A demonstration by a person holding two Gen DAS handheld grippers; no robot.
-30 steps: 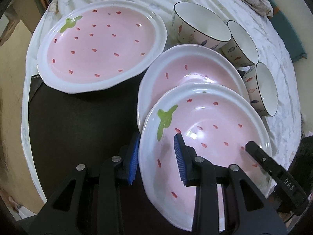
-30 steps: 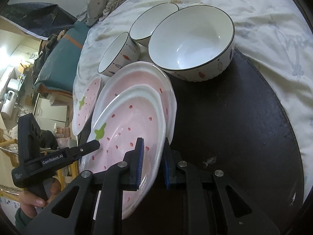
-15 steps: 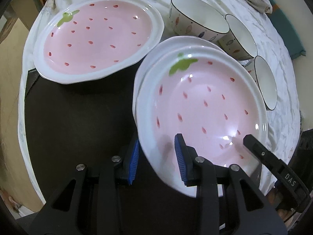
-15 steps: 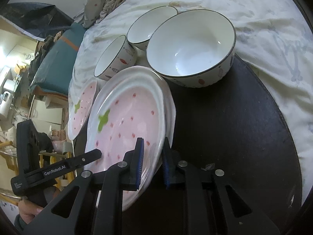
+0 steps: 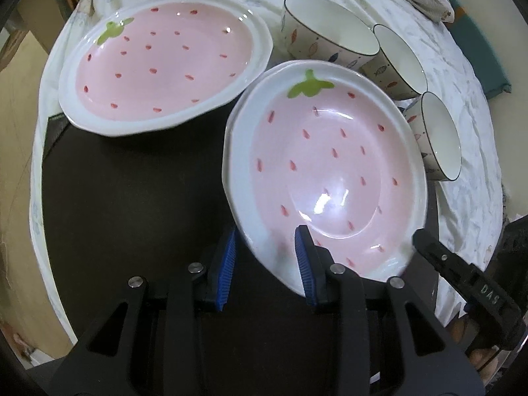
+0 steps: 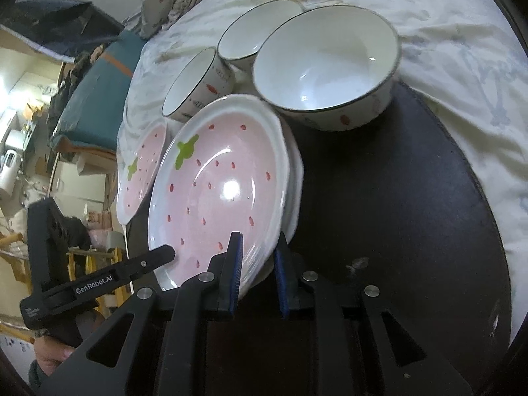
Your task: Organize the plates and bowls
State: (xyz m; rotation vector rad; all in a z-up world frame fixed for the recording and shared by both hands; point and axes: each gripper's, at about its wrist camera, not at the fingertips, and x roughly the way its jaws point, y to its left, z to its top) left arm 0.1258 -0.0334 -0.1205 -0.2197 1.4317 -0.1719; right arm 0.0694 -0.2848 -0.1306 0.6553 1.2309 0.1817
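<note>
A pink strawberry plate (image 5: pixel 330 171) (image 6: pixel 224 191) lies on top of a second one, whose white rim (image 6: pixel 297 171) peeks out beside it. My left gripper (image 5: pixel 265 257) is shut on the top plate's near rim. My right gripper (image 6: pixel 258 250) is shut on the rim at another side of the same plate. A third strawberry plate (image 5: pixel 165 66) (image 6: pixel 142 171) sits apart at the far left. Behind the stack stand a large bowl (image 5: pixel 330 29) (image 6: pixel 330 66), a medium bowl (image 5: pixel 401 59) (image 6: pixel 257 36) and a small bowl (image 5: pixel 439 135) (image 6: pixel 194 82).
The plates rest on a round black mat (image 5: pixel 132 198) (image 6: pixel 396 198) over a wrinkled white cloth (image 5: pixel 462 66). The bowls crowd the stack's far side. A teal cushion (image 6: pixel 95 99) and room clutter lie beyond the edge. A hand (image 6: pixel 49 356) grips the left gripper's handle.
The held plate slid away from me over the lower plate and turned, so its green leaf points to the bowls. It now covers the lower plate almost fully. Both grips stayed shut.
</note>
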